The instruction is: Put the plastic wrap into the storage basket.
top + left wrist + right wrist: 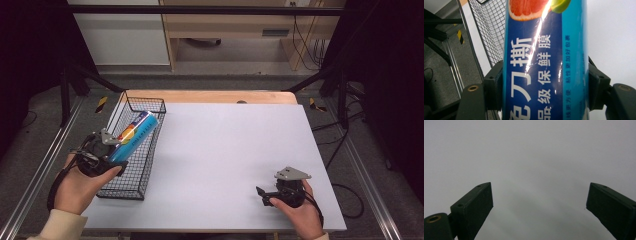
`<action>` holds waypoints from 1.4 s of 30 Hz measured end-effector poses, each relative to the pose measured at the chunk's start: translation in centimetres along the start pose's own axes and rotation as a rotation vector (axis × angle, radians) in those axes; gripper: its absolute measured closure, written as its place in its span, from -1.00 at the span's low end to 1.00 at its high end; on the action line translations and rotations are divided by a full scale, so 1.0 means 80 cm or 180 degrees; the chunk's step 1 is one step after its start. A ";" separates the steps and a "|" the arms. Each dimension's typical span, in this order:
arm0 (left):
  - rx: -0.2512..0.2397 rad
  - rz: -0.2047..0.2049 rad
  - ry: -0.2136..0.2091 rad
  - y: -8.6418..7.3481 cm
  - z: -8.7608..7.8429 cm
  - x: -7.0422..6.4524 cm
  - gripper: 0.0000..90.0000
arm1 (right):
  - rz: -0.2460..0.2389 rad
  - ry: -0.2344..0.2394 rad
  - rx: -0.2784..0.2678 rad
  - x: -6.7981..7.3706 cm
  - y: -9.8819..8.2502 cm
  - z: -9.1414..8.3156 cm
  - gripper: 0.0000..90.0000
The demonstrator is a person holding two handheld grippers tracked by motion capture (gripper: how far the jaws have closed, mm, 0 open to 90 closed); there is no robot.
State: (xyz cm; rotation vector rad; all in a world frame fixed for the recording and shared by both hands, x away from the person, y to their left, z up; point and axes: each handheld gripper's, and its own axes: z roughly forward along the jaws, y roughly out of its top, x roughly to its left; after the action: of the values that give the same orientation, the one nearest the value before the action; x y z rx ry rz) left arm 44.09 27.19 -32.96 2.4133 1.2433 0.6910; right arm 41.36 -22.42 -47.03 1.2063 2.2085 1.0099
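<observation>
high view shows a person at a white table [225,160], a two-jaw gripper in each hand. left gripper [111,145] sits at the table's left edge, over a black wire basket [134,182] that runs along that edge. it holds a blue cling-film box [134,134], a long narrow carton with a fruit print and white lettering. the box is tilted, its near end clamped at the gripper and its far end pointing up and away over the basket's far half. whether the far end touches the wire i cannot tell.

left gripper view looks straight along the box [544,65]: the two black jaws press on its long sides, one on each side, so the left gripper [545,83] is pinching the carton across its width. a grapefruit slice picture sits at the carton's far end, and the basket mesh [489,30] shows behind it on the left, with the white table on the right.

right gripper [265,194] rests low near the table's front right part, well apart from the box and basket, held in the person's right hand [300,210]. right gripper view shows its jaws spread wide, with bare white table between them and nothing held.
</observation>
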 end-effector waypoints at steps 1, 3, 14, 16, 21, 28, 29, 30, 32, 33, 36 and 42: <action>0.0010 0.0009 0.0003 0.000 0.000 0.000 -0.29 | 0.0002 0.0001 0.0000 0.000 0.000 0.000 -0.83; 0.0010 0.0008 -0.0003 -0.001 0.001 0.000 -0.29 | 0.0005 0.0001 -0.0002 0.000 0.000 0.000 -0.83; 0.0068 -0.0002 -0.0017 -0.006 0.007 0.000 -0.29 | 0.0018 -0.0006 0.0005 0.001 0.000 0.000 -0.83; 0.0082 -0.0008 -0.0020 -0.007 0.009 0.000 -0.29 | 0.0024 -0.0001 0.0005 0.001 0.000 0.000 -0.83; 0.0112 -0.0034 -0.0017 -0.008 0.015 0.002 -0.29 | 0.0026 0.0002 0.0008 0.001 0.000 0.000 -0.83; 0.0221 -0.0097 -0.0004 -0.006 0.028 0.005 -0.29 | 0.0018 0.0011 0.0027 0.002 0.000 0.001 -0.83; 0.0241 -0.0106 -0.0005 -0.006 0.030 0.006 -0.29 | 0.0006 0.0018 0.0026 0.002 0.000 0.001 -0.83; 0.0269 -0.0123 -0.0008 -0.005 0.033 0.006 -0.29 | -0.0005 0.0016 0.0025 0.002 0.000 0.002 -0.83; 0.0309 -0.0159 -0.0002 -0.004 0.039 0.009 -0.29 | 0.0009 0.0019 0.0028 0.003 0.000 0.001 -0.83; 0.0322 -0.0176 0.0004 -0.004 0.040 0.011 -0.29 | 0.0003 0.0019 0.0026 0.002 0.000 0.001 -0.83; 0.0357 -0.0326 -0.0059 -0.005 0.045 0.019 -0.29 | 0.0000 0.0027 0.0027 0.002 0.000 0.002 -0.83; 0.0482 -0.0309 -0.0070 0.001 0.046 0.020 -0.29 | 0.0007 0.0021 0.0042 0.003 0.000 0.002 -0.83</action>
State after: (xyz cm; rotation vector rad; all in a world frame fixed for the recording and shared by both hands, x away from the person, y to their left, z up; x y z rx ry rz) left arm 47.02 28.19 -35.56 2.4525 1.4407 0.5594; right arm 41.35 -22.11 -47.15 1.2132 2.2227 1.0031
